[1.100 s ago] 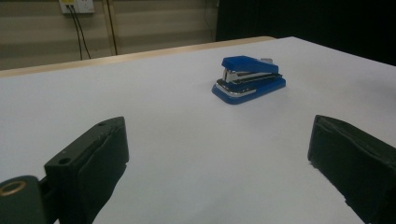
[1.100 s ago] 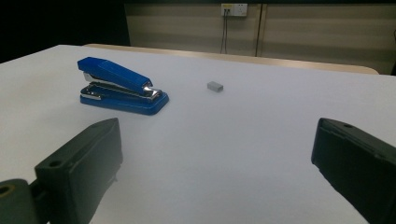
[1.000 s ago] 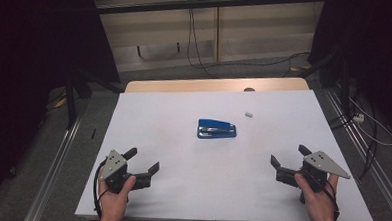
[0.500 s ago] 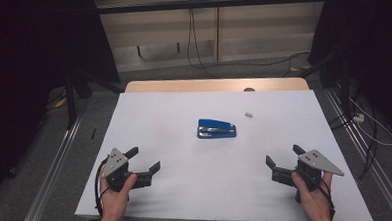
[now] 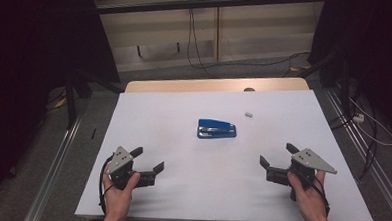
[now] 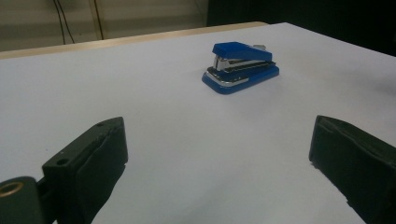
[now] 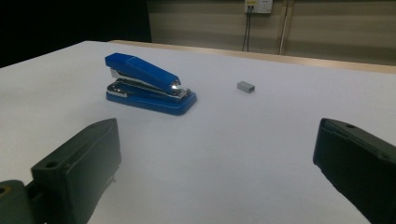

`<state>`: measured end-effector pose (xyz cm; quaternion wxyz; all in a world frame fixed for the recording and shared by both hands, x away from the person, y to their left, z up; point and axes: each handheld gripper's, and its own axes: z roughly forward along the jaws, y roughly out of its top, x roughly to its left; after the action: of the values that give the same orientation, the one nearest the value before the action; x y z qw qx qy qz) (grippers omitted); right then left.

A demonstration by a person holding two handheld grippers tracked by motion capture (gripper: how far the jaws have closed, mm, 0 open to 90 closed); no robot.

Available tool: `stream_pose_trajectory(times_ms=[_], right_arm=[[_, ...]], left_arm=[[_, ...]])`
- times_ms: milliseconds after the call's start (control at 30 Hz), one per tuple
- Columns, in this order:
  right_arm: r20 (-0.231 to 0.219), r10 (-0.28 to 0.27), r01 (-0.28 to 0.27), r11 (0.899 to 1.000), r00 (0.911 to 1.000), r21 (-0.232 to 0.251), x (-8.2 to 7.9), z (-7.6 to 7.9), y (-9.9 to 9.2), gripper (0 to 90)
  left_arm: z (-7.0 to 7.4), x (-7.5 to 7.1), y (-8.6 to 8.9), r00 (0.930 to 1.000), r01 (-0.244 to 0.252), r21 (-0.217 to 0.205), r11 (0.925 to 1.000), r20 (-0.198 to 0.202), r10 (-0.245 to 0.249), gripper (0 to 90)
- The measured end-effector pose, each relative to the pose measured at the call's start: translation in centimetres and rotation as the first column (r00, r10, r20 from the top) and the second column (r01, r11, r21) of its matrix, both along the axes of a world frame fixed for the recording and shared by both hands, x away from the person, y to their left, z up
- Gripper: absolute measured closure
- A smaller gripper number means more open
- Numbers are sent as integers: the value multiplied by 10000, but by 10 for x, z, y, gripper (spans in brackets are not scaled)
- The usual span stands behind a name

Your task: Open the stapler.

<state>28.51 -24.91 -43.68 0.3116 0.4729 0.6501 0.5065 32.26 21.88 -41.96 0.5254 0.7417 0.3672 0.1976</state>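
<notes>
A blue stapler [image 5: 216, 129] lies near the middle of the white table [image 5: 184, 100]; it also shows ahead in the left gripper view [image 6: 241, 66] and in the right gripper view [image 7: 148, 84]. A small grey block of staples [image 5: 249, 114] [image 7: 246, 86] rests a little to the stapler's right. My left gripper [image 5: 148, 159] sits near the front left of the table, open and empty [image 6: 217, 156]. At the front right, my right gripper [image 5: 278, 155] is open with nothing between its jaws [image 7: 217, 158]. Both are well short of the stapler.
The table's wooden far edge [image 5: 215, 85] borders a wall with hanging cables [image 5: 192, 25]. Metal rails [image 5: 57, 157] run along both sides of the table on the floor. More cables [image 5: 368, 128] lie at the right.
My right gripper has shifted slightly left and toward the front edge. The left gripper and the stapler have stayed put.
</notes>
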Motion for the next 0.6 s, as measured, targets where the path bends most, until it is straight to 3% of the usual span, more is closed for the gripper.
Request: stream_pose_trajectory(times_ms=[300,367,433,600], right_arm=[[51,606,-605,9981,9981,-128,9,1,13,19],[43,1061,-1059,9940,9943,-288,11,0,20,13],[85,1156,-1152,9926,9933,-376,11,0,22,15],[194,1451,-1448,9893,9892,-181,17,6,29,33]], left_arm=[[-2,8,-6,9998,85,-126,9999,-165,-87,52],[-2,9,-7,9995,297,24,9996,-137,-296,53],[-1,9,-10,9990,411,81,9991,-157,-410,54],[0,13,-14,9982,557,-21,9984,-228,-558,63]])
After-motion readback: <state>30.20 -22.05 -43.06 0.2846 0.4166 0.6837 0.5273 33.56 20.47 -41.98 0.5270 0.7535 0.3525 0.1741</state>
